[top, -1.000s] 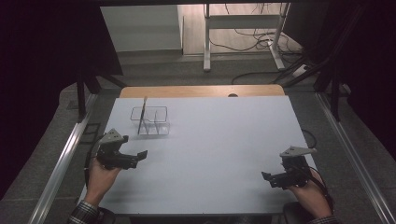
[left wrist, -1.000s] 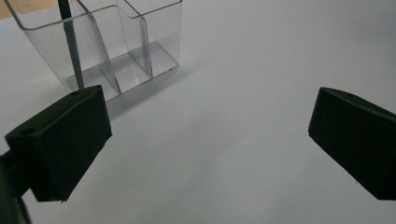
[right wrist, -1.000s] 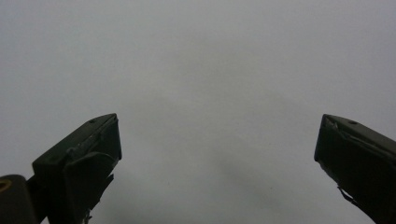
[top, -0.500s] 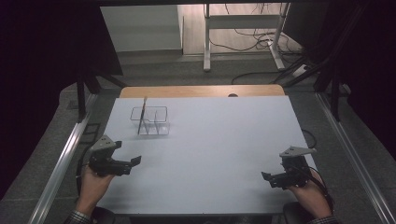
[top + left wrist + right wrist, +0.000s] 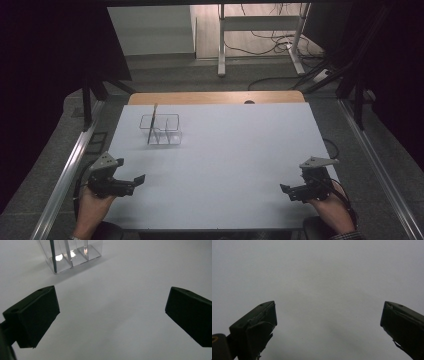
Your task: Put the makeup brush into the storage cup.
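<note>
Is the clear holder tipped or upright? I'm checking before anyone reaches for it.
Upright. The clear holder sits flat on the white table, open rim upward, with a thin stick leaning inside, its top above the rim.

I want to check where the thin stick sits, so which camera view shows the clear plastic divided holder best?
The high view: the clear plastic divided holder appears whole, with the thin stick leaning in its left end. The left gripper view catches just its lower compartments, cut off by the frame. The right gripper view faces bare white table.
</note>
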A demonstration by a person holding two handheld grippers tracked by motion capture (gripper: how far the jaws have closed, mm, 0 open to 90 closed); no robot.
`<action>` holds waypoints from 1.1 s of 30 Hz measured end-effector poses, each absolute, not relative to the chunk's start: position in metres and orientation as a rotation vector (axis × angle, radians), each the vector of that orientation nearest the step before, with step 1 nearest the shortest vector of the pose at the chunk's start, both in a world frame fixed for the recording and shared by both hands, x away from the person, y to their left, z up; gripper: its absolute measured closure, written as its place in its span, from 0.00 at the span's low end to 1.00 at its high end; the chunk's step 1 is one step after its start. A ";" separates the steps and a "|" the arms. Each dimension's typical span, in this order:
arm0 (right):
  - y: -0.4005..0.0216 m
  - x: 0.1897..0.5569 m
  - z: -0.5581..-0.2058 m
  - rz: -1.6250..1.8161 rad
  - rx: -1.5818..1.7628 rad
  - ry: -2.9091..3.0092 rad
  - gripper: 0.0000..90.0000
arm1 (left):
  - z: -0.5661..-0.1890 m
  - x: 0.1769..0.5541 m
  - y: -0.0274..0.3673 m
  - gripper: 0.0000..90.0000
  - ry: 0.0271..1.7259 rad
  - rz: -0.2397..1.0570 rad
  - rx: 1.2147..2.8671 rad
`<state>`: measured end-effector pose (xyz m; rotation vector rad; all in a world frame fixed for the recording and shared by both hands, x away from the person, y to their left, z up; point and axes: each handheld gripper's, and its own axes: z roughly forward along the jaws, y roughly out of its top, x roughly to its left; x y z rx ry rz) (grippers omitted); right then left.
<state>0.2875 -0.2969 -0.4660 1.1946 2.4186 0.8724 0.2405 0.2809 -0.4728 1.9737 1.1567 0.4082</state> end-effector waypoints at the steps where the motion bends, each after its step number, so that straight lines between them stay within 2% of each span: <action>1: -0.297 0.287 -0.466 0.872 1.194 2.419 0.01 | -0.473 0.239 0.281 0.00 1.159 0.409 1.975; 33: -0.296 0.288 -0.467 0.864 1.192 2.418 0.01 | -0.486 0.210 0.296 0.00 1.237 0.434 2.050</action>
